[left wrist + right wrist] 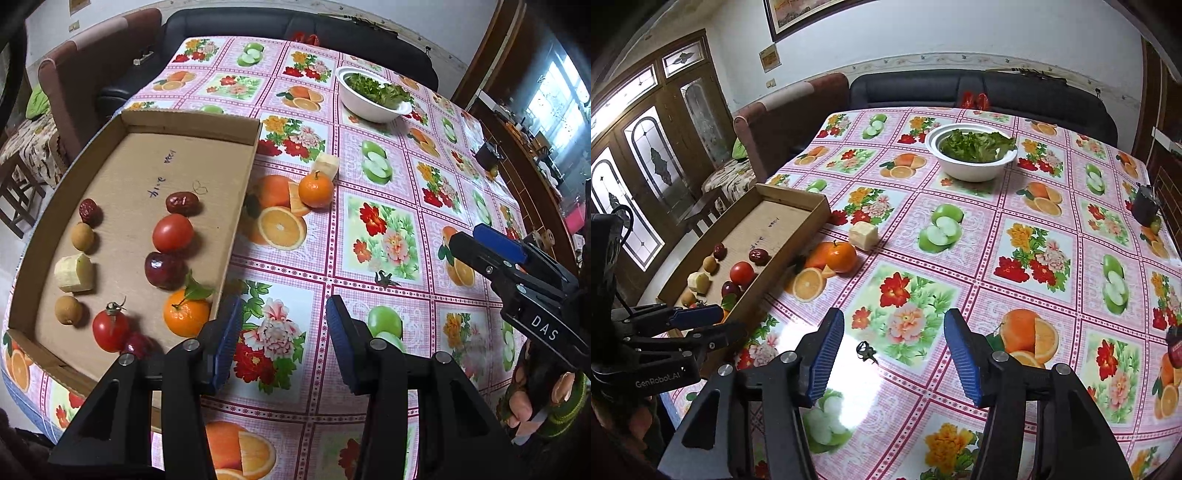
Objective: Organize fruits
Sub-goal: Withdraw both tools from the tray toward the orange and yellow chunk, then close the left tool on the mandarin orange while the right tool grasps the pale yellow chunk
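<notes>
Sorting is well along: from the left wrist view, most fruit already lies in the cardboard tray (192, 125), and your left tongs (284, 332) stand apart and empty just outside its right wall. Inside the tray you have two red dates, two pale brown longans, a cut banana piece, a tomato (173, 232), a dark plum, a leafy mandarin and a stemmed tomato at the near end. Right of the tray, an orange (316, 190) and a pale fruit chunk (327, 166) still sit on the desk (384, 295).

From the right wrist view, your right tongs (894, 354) are apart, holding nothing, well short of the orange beside the tray. I judge your next move is reaching forward to that orange. Beyond the tray, a white bowl (971, 171) holds green leaves.
</notes>
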`<control>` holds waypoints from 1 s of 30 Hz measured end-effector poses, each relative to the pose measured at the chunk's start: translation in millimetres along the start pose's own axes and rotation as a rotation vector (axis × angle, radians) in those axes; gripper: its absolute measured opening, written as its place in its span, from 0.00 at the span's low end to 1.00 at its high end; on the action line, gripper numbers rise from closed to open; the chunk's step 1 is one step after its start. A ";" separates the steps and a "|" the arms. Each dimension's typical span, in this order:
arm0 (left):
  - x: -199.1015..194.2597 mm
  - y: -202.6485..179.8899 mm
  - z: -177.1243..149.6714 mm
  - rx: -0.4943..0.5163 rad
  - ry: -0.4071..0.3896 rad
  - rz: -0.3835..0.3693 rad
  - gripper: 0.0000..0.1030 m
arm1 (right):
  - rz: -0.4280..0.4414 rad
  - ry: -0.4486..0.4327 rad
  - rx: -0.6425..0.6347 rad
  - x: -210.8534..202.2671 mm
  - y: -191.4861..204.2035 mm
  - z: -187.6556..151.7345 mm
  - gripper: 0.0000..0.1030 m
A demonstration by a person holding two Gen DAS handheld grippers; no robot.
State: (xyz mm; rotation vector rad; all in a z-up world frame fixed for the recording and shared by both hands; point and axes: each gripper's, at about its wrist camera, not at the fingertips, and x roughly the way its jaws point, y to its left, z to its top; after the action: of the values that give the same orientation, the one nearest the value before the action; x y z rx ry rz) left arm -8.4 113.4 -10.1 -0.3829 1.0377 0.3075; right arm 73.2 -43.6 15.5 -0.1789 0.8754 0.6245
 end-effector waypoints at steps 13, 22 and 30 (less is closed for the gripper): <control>14.1 -9.0 7.9 0.007 0.030 -0.030 0.43 | 0.023 0.013 -0.002 16.1 -0.3 4.9 0.57; 40.1 -16.5 31.2 -0.025 0.037 -0.084 0.43 | 0.068 0.046 0.027 51.5 -2.3 24.4 0.56; 77.5 -22.6 64.2 -0.086 0.057 -0.086 0.43 | 0.123 0.073 0.102 97.2 1.1 57.0 0.49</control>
State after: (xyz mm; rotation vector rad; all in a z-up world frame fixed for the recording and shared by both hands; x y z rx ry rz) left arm 87.6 127.1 -45.3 -0.5144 1.0631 0.2658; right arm 156.6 22.2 -22.1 -0.0566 0.9916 0.6897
